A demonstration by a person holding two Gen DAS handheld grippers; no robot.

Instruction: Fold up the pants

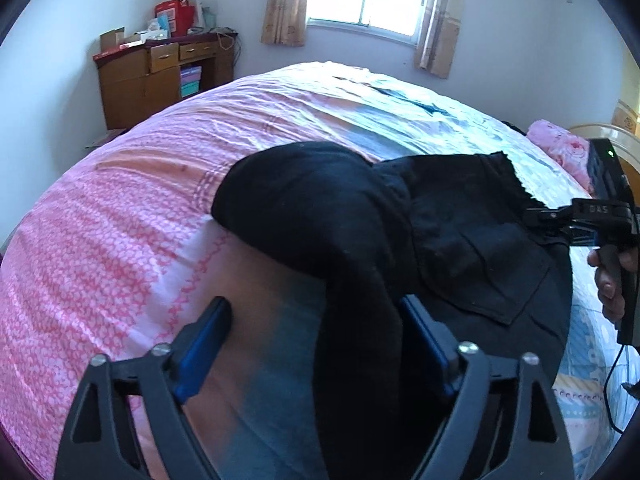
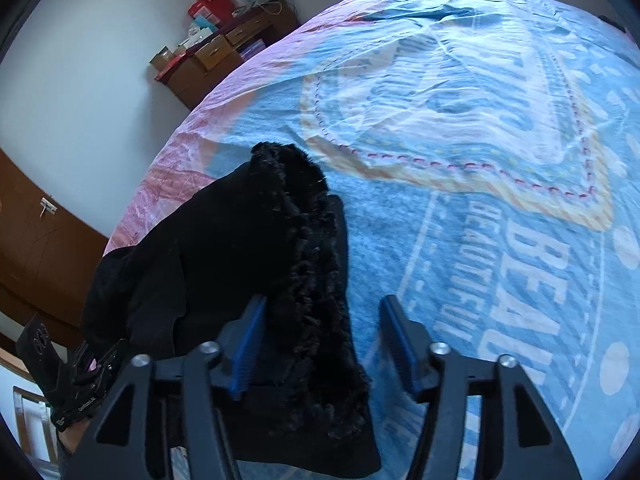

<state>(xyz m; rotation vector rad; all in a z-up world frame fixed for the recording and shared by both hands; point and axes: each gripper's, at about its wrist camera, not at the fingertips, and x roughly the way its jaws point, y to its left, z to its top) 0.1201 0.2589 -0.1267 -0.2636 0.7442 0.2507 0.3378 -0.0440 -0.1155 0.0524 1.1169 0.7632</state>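
Your left gripper (image 1: pixel 314 344) has its jaws spread wide, w/ a dark fold of the pants (image 1: pixel 440 240) hanging down between the blue pads (image 1: pixel 208 344) but not pinched by them. Your right gripper (image 2: pixel 320 344) is the same: jaws apart, the fuzzy lined edge of the pants lying in the gap, touching the left pad at most, nothing clamped.

The pants sit bunched on the near part of the bed (image 1: pixel 120 240), black, one half already doubled over, a patch pocket (image 1: pixel 480 264) facing up toward the right. In the left view your right unit hangs just beside the frayed cuff at the far right of the garment.

Looks to me like you're mid-fold, between grips: fabric let go or not yet taken. Next move prob. needs both jaws to close on matching edges, then carry them across so the layers stack flat; the fleecy lining is thick, so bite deep or it'll slip.

Readable text: the bedsheet (image 2: pixel 480 200) print shows "BEAU..." in big white letters, rest cut off, smaller line beside it too blurred. The marking on the right unit's body isn't clear enough to read.
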